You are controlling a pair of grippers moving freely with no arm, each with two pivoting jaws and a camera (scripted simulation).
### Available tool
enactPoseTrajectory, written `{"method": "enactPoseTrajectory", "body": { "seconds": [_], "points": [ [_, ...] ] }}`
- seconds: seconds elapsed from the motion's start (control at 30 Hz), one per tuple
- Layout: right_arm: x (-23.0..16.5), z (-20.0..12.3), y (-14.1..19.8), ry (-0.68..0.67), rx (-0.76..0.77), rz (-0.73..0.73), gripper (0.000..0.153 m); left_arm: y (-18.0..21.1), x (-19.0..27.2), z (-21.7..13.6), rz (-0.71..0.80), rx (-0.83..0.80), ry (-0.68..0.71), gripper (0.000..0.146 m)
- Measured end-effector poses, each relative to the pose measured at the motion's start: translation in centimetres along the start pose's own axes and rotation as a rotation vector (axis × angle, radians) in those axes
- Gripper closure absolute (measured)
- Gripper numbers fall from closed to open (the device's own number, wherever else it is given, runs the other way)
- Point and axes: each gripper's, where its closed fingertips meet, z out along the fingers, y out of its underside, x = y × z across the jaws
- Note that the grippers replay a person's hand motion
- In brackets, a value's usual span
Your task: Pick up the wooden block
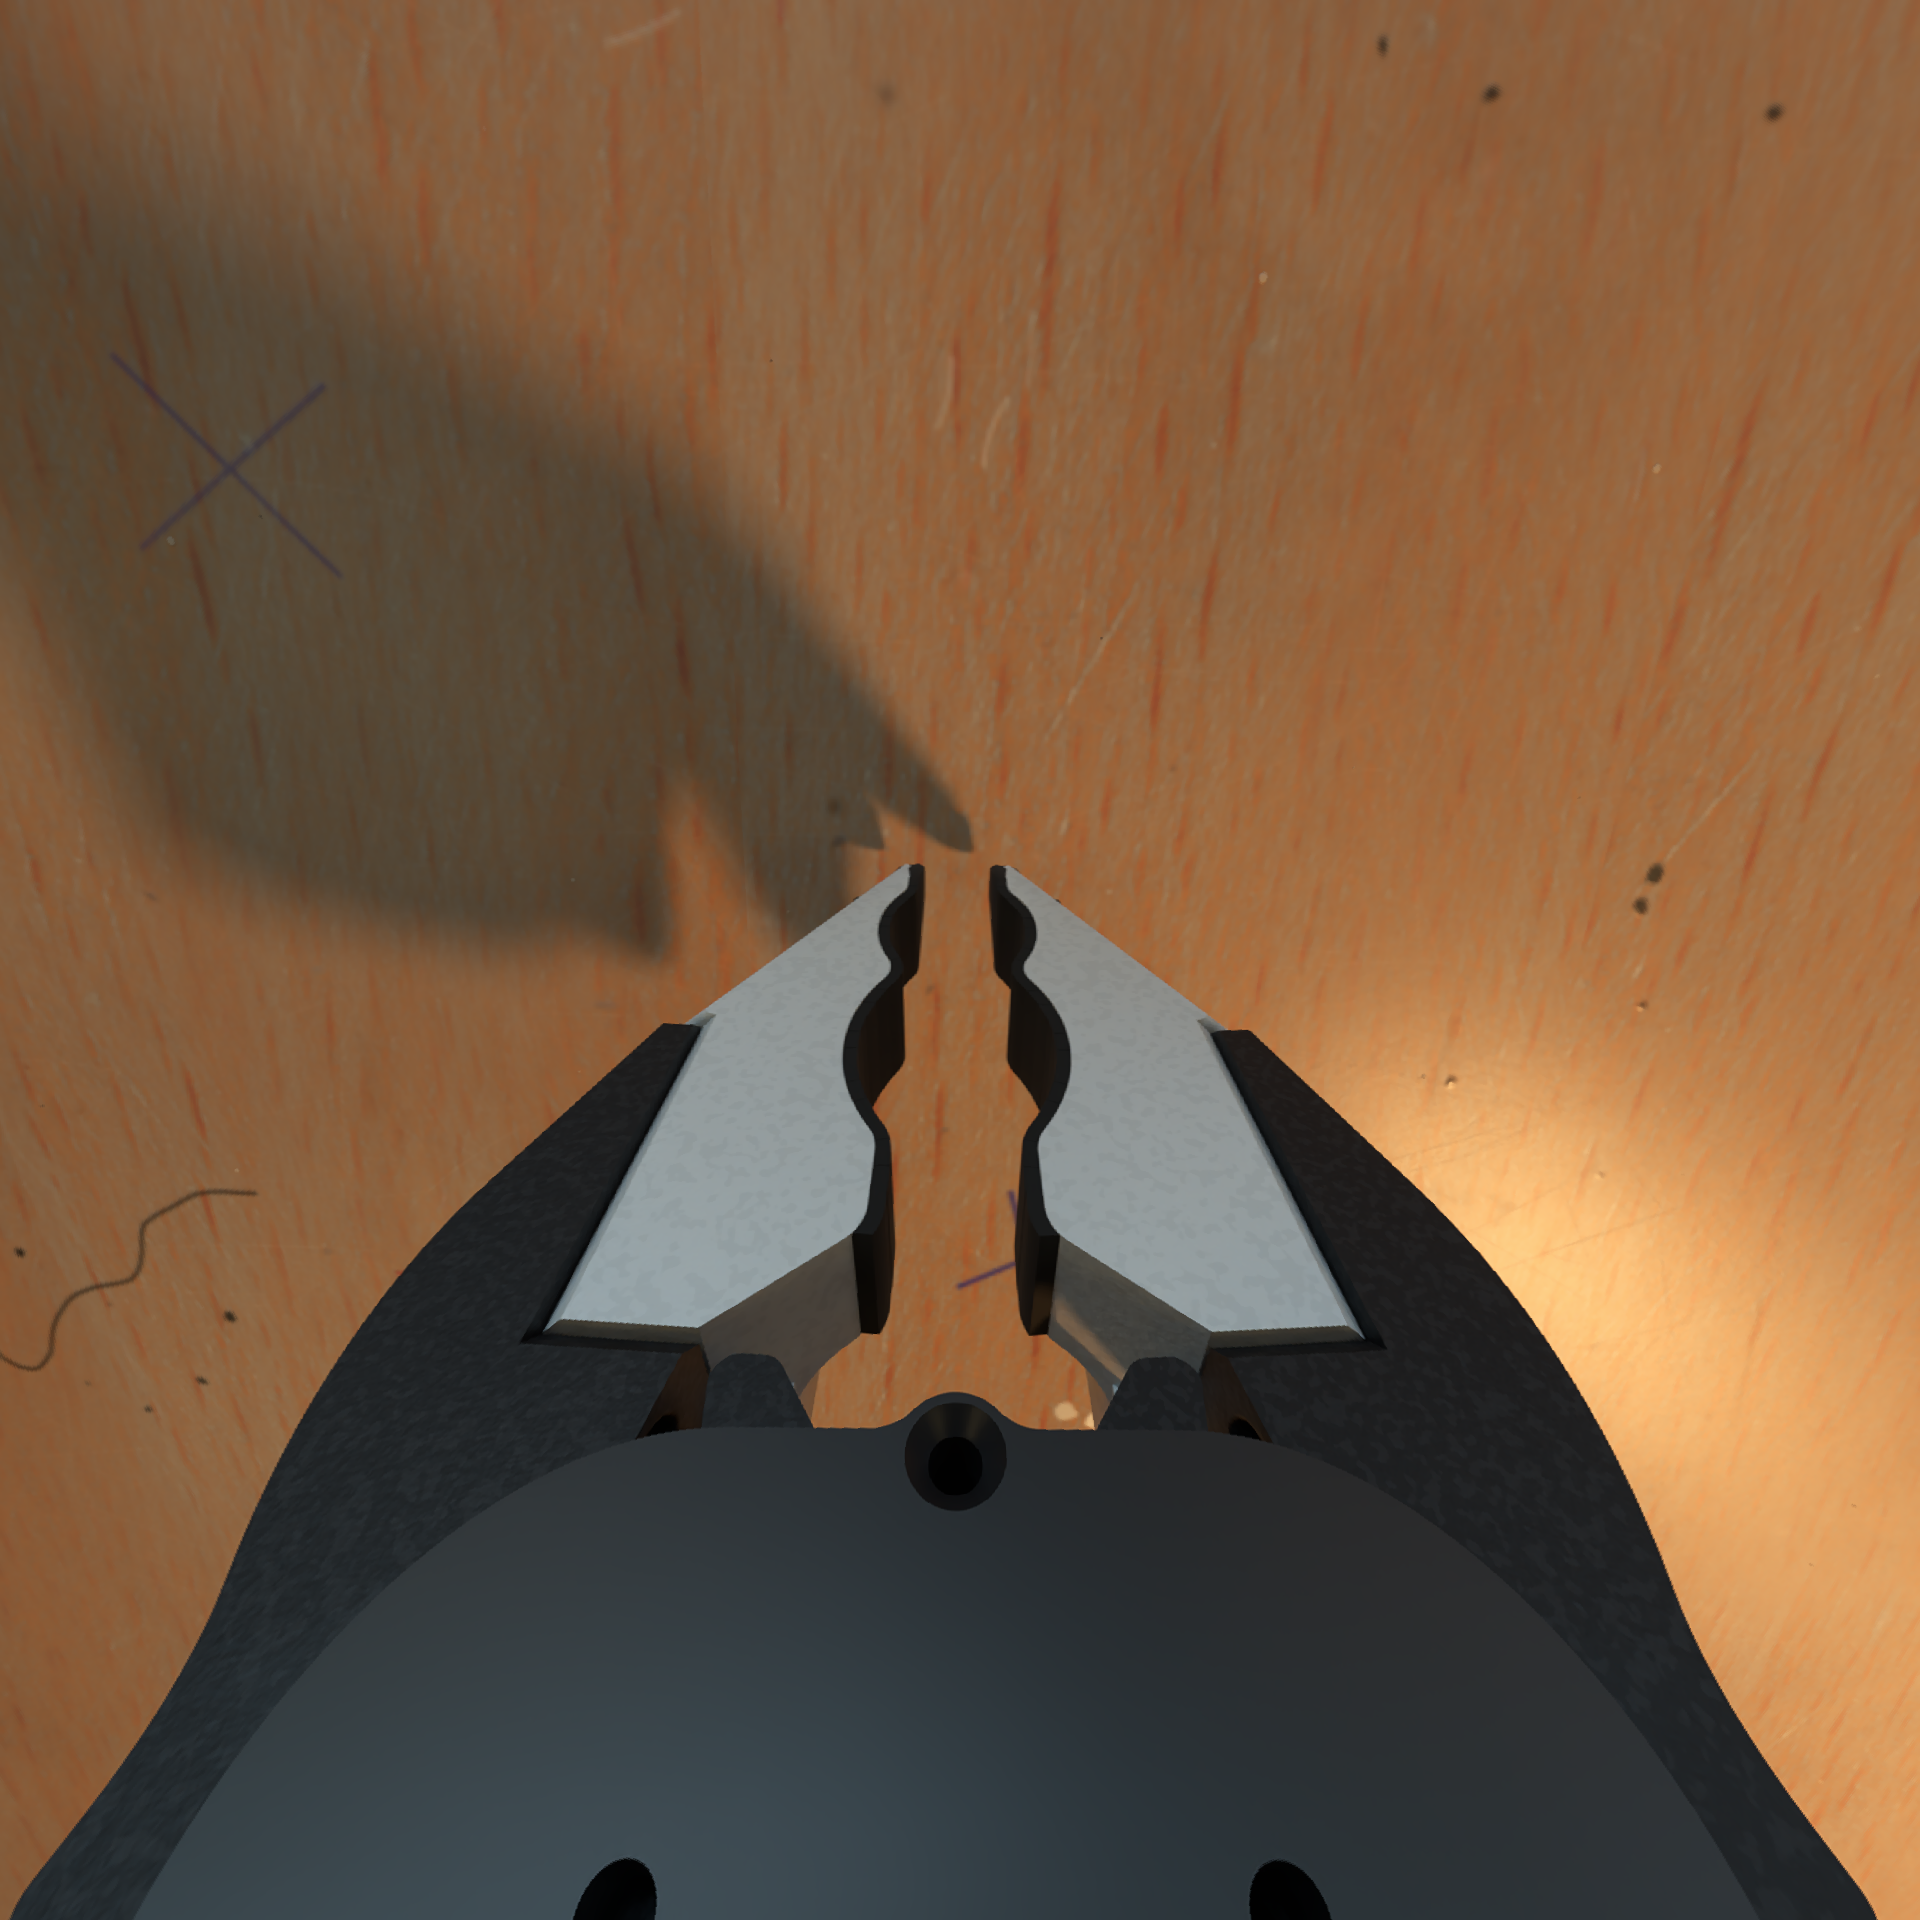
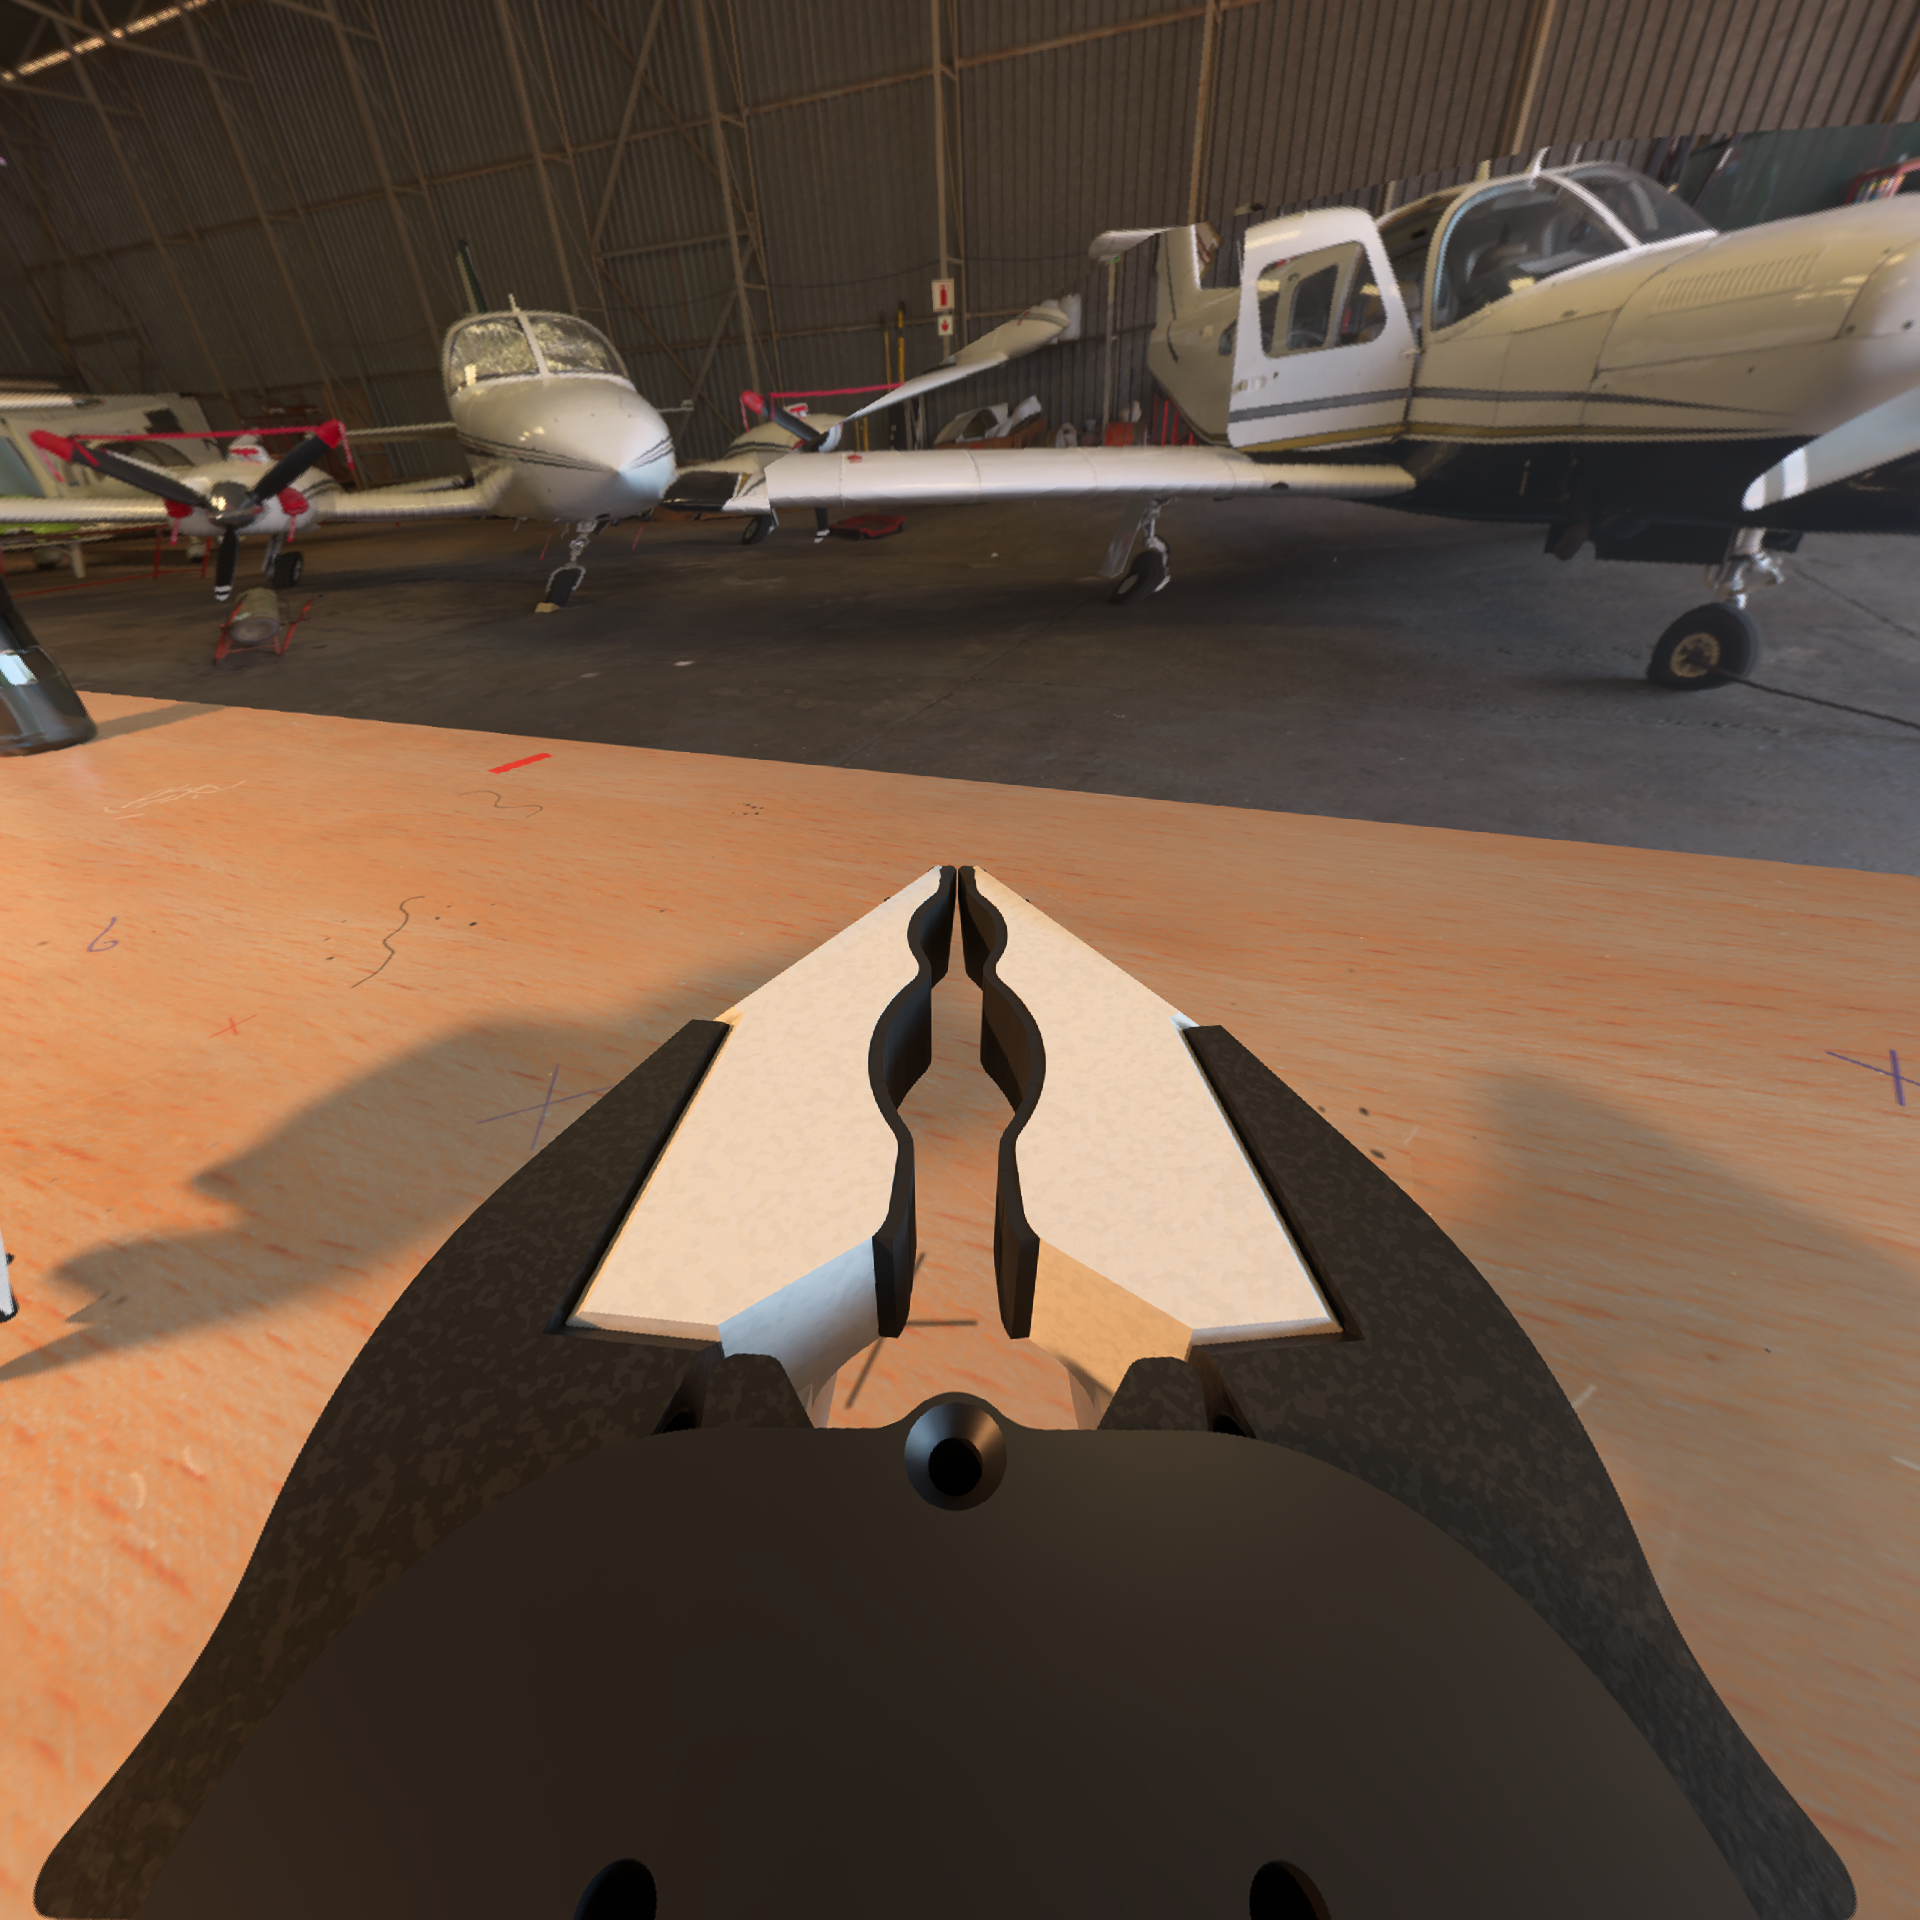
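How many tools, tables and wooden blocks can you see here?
Tools: 2, the left tool and the right tool
table: 1
wooden block: 0, none in view
Total: 3 things

Left gripper body point(image 1: 956, 1714): I see it cut off by the lower frame edge; the rear is out of view.
Right gripper body point(image 2: 956, 1714): I see the same cut at the lower edge.
Dark object point(image 2: 36, 696): clipped by the left edge; I cannot identify it.
Pale item point(image 2: 5, 1283): only a sliver shows at the left edge.
Right-hand aircraft point(image 2: 1558, 332): nose cut off by the right edge.
Table point(image 1: 1351, 520): every border lies outside the left wrist view.
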Motion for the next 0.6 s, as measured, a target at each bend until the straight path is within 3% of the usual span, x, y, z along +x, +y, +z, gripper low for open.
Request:
{"method": "enactPoseTrajectory", "body": {
  "seconds": [0.13,0.27,0.37,0.43,0.53,0.6],
  "points": [
    [0.0,0.0,0.0,-0.008,0.0,0.004,0.152,0.2,0.2,-1.3,-0.015,0.035,-0.003,0.12],
    [-0.1,-0.1,-0.1,-0.01,0.001,0.01,0.152,3.7,-2.5,-8.6,-0.158,0.125,-0.147,0.12],
    [-0.3,0.0,0.0,-0.019,-0.002,0.019,0.152,11.2,-6.0,-15.4,-0.406,0.114,-0.286,0.124],
    [-0.4,0.1,0.1,-0.025,-0.007,0.024,0.152,18.0,-8.0,-17.7,-0.603,0.031,-0.348,0.125],
    [-0.5,0.1,0.2,-0.024,-0.013,0.025,0.152,26.7,-9.2,-17.0,-0.899,-0.049,-0.301,0.128],
    [-0.4,0.2,0.3,-0.019,-0.015,0.025,0.152,30.4,-9.1,-15.2,-0.981,-0.112,-0.254,0.132]
  ]
}}
